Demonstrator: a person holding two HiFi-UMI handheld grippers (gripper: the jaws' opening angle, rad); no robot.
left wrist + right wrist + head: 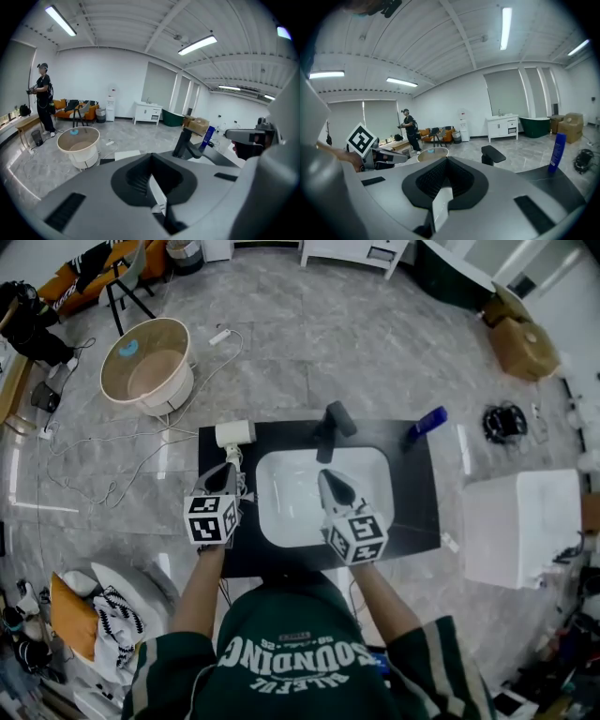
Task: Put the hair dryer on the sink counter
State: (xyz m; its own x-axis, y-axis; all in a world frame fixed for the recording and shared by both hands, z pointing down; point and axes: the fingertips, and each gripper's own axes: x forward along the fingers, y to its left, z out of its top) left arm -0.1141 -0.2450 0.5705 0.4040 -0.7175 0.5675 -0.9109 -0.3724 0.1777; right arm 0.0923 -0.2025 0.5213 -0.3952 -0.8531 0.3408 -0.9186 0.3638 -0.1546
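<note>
Resting on the glossy black counter (412,507) is a stubby white hair dryer (234,433).

The person wears a white-lettered green shirt (309,662); left gripper (228,469) and right gripper (329,477) bear marker cubes (210,518).

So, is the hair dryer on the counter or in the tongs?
On the counter. The hair dryer lies at the counter's far left corner; the left tongs and right tongs are shut, nothing between them.
</note>
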